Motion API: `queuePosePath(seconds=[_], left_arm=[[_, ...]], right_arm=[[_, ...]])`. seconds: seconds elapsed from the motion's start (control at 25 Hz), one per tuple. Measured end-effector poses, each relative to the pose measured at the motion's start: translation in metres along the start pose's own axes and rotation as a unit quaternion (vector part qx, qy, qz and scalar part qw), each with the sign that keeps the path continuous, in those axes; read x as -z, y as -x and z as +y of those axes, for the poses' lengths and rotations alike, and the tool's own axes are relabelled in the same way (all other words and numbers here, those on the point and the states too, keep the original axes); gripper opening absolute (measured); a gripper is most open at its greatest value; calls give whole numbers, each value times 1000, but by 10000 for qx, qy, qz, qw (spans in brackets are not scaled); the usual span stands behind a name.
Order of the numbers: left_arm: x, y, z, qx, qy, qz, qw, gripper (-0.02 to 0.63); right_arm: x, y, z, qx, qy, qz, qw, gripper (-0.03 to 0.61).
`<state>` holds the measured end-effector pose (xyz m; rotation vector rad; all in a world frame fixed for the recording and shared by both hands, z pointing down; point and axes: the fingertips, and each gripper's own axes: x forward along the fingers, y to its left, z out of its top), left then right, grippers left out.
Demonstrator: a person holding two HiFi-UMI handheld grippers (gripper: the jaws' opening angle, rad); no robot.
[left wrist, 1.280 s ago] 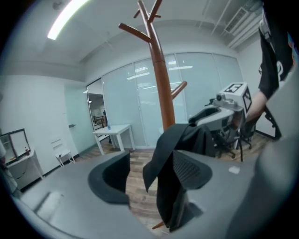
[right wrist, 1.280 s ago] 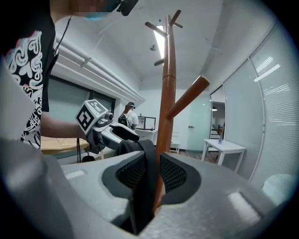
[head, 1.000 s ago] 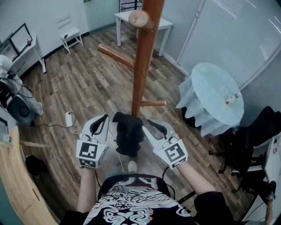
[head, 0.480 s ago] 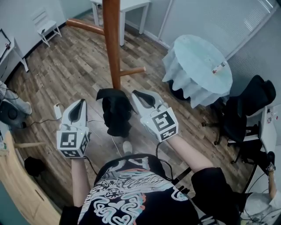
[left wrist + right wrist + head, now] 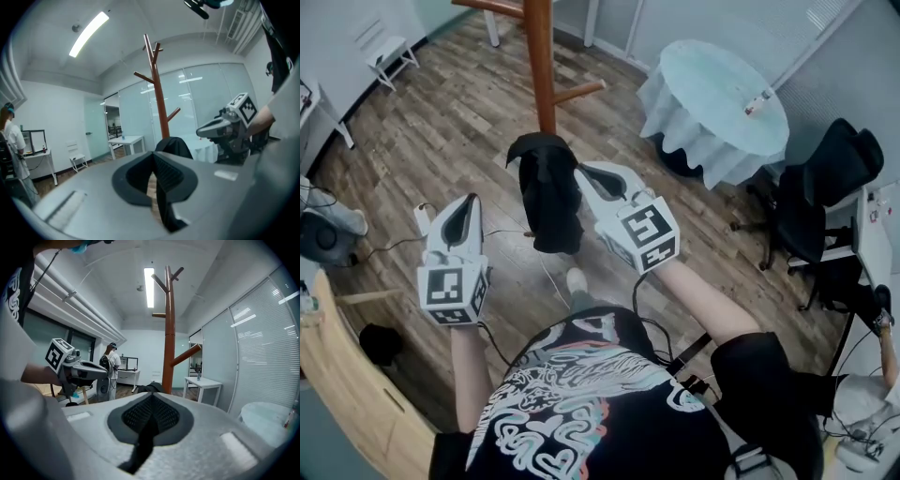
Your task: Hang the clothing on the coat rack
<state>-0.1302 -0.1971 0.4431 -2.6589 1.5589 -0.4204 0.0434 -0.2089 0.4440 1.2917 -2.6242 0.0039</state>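
The right gripper (image 5: 580,172) is clamped on the black garment (image 5: 549,193). Its jaws have just been closing, and the right gripper view shows a dark strip of the cloth pinched between the ribbed pads (image 5: 161,414) and trailing down toward 6 o'clock. In the head view the rest of the garment hangs bunched at the gripper's 9 o'clock, above the wood floor (image 5: 459,122) and on none of the rack's pegs.

The left gripper (image 5: 470,201) sits at about 8 o'clock from the garment, apart from it. Its jaws are pressed together with nothing between them, and only floor shows through the slit below the tips in the left gripper view. From that view the garment (image 5: 174,146) lies just past the tips at 1 o'clock, with the right gripper (image 5: 202,131) at 3 o'clock.

The coat rack (image 5: 540,64) stands at 12 o'clock from the garment, its brown pole rising close behind the cloth, with a short peg (image 5: 581,91) reaching toward 2 o'clock. Both gripper views show the pole (image 5: 168,333) upright straight ahead, its pegs bare.

Farther out, a round table (image 5: 712,94) under a pale cloth is at 2 o'clock, a black office chair (image 5: 825,187) at 3 o'clock and a white chair (image 5: 389,52) at 10 o'clock. A person (image 5: 111,366) stands by a desk at 9 o'clock in the right gripper view.
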Motion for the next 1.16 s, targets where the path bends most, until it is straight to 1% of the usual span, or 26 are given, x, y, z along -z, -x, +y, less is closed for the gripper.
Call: queuePosePath(seconds=[0.12, 0.24, 0.32, 0.44, 0.64, 0.96, 1.16], left_arm=[[3, 17, -9, -2, -94, -25, 10000, -11], [9, 40, -32, 164, -196, 32, 9997, -11], [8, 53, -42, 242, -291, 17, 9993, -11], [3, 72, -44, 256, -406, -64, 9988, -11], [1, 104, -41, 175, -347, -193, 9991, -11], [-2, 101, -40, 141, -299, -208, 9992, -11], [-10, 97, -25, 66, -385, -259, 9989, -11]], right_arm=[[6, 15, 15, 56, -73, -28, 10000, 0], [14, 44, 39, 87, -62, 41, 9999, -2], [13, 58, 50, 148, -46, 17, 9999, -2], [2, 72, 61, 258, -14, -119, 9996, -2], [-4, 90, 84, 314, 33, -176, 9993, -2], [-5, 92, 80, 334, 6, -177, 9993, -2], [-17, 80, 78, 345, -7, -296, 9990, -2]])
